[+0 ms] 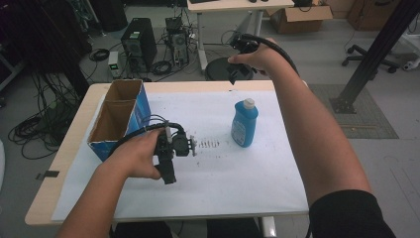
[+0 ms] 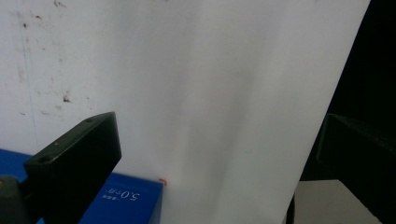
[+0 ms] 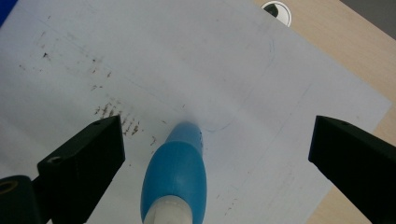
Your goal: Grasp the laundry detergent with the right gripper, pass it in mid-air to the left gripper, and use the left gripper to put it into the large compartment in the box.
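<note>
White paper covers the table (image 1: 69, 148); blue, white-capped bottle (image 1: 244, 123) stands upright below the right gripper's (image 1: 236, 73) parted fingers.

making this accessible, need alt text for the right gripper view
A blue bottle with a white cap stands on white paper, seen from above between the open right gripper. Brown smudges mark the paper to its left.

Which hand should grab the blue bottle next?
Probably the right. The right gripper hangs open above the blue bottle, whose cap sits between its jaws in its own view. The left gripper waits lower, beside the box.
</note>
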Available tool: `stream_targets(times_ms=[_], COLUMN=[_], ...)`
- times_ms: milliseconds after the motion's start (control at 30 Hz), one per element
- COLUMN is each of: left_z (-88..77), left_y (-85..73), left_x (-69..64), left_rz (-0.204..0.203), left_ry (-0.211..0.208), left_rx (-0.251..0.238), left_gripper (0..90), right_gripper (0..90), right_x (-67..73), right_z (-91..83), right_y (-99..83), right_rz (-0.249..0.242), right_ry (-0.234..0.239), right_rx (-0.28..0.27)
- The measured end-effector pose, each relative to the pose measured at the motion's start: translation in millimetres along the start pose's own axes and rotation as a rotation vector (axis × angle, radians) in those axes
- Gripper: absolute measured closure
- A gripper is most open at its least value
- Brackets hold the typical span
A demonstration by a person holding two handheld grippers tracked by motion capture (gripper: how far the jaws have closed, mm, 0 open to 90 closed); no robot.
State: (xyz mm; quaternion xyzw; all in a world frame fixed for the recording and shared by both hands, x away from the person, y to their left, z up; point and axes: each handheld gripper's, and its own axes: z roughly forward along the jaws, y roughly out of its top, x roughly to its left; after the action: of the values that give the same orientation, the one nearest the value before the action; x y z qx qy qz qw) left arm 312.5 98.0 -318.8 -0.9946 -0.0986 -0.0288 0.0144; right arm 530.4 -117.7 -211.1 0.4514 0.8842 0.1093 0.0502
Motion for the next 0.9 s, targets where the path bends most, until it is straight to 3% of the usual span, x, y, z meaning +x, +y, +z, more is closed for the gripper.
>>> stream_targets(times_ms=[367,900], left_z=[-3.2,-10.4], left_y=[-2.4,3.1], left_x=[-3.0,-9.2], left_rz=[-0.01,0.011], left_ry=[0.004,0.02], left_rx=[0.006,0.002], left_gripper=[0.2,0.2], right_gripper=[3.7,3.8], right_x=[-0.1,-2.0], right_z=[-3.3,-18.5], right_y=[-2.3,-26.0], right_rz=[-0.007,-0.009], right_ry=[-0.004,-0.011], right_rx=[-0.01,-0.048])
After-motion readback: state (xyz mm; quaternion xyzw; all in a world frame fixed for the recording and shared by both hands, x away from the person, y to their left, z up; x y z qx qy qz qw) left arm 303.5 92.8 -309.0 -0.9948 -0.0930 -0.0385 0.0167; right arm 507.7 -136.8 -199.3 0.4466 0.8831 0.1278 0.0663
